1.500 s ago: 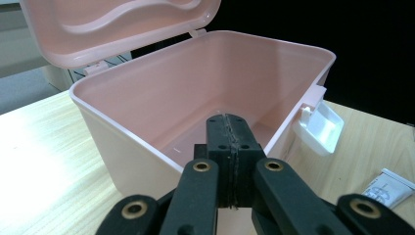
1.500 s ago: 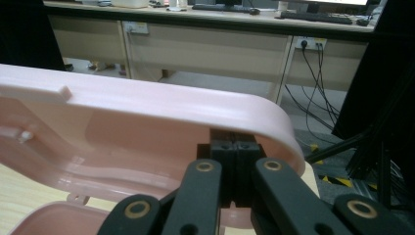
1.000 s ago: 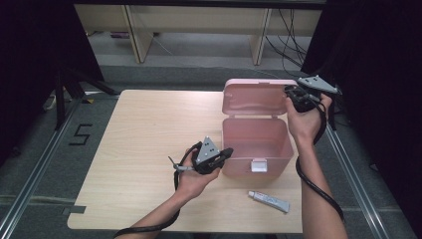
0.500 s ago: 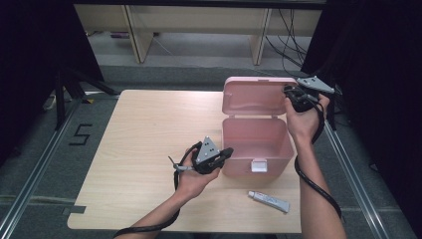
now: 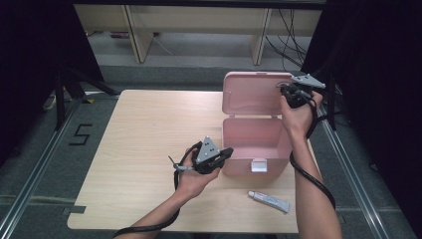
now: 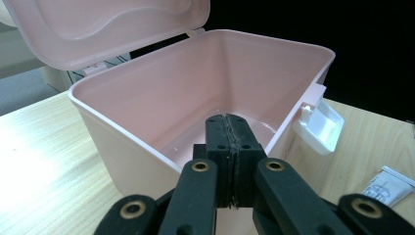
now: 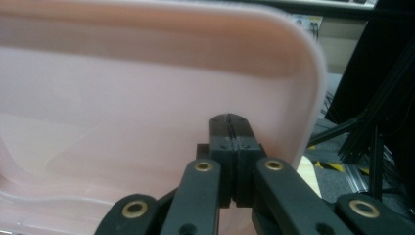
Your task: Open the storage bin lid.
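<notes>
I find the pink box (image 5: 256,144) standing toward the right of the table (image 5: 139,134), lid (image 5: 254,94) raised upright at its far side. My right gripper (image 5: 287,92) is at the lid's right edge, jaws pressed fully together with nothing between them; whether they touch the lid I cannot tell. My left gripper (image 5: 226,153) is just beside the box's near-left wall, jaws likewise closed and empty. A small tube (image 5: 269,201) lies near the box's front.

"5" in black tape (image 5: 81,134) on floor – nothing else legible
</notes>
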`<state>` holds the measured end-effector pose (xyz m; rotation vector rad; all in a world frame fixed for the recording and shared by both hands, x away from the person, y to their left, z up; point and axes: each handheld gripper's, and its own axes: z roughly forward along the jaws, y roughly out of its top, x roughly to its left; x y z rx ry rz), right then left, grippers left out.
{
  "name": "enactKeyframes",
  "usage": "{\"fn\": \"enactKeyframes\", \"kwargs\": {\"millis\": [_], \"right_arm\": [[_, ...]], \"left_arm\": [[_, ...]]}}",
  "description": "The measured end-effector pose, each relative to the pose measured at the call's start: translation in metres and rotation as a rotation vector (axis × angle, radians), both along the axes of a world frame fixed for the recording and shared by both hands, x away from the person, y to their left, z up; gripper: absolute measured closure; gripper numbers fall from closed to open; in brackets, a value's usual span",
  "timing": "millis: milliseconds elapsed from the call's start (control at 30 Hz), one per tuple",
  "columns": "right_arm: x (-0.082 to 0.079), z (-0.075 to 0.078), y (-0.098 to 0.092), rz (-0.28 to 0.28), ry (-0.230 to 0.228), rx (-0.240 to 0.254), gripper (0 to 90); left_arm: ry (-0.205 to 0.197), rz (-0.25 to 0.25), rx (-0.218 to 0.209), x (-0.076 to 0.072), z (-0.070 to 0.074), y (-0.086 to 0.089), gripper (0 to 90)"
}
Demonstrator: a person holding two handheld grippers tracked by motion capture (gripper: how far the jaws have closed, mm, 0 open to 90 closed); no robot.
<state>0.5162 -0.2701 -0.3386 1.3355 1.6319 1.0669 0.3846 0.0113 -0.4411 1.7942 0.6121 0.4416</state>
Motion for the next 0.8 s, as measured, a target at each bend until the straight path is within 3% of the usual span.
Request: {"fn": "enactKeyframes", "kwargs": {"millis": [67, 100, 233, 367, 400, 467, 800], "right_arm": [[0.0, -0.001, 0.003, -0.012, 0.018, 0.027, 90.0], [0.002, -0.004, 0.003, -0.011, 0.023, 0.004, 90.0], [0.004, -0.009, 0.004, -0.015, 0.043, 0.023, 90.0], [0.006, -0.014, 0.002, -0.004, 0.043, -0.001, 90.0], [0.007, -0.015, 0.004, -0.014, 0.067, 0.019, 90.0], [0.01, -0.019, 0.003, -0.004, 0.084, 0.008, 90.0], [0.016, -0.033, 0.008, -0.009, 0.128, 0.012, 90.0]], "left_arm": [[0.0, 0.0, 0.001, 0.0, 0.0, 0.0, 88.8], [-0.001, 0.0, 0.002, 0.0, 0.0, 0.0, 88.8], [-0.001, 0.0, 0.002, 0.0, 0.0, 0.0, 88.7], [0.0, -0.001, 0.0, 0.0, 0.0, 0.0, 88.7], [-0.001, -0.002, 0.001, 0.0, 0.0, 0.0, 88.7], [-0.002, -0.005, -0.008, 0.001, -0.001, -0.001, 88.7], [-0.002, -0.005, 0.004, 0.001, 0.0, 0.0, 88.7]]}}
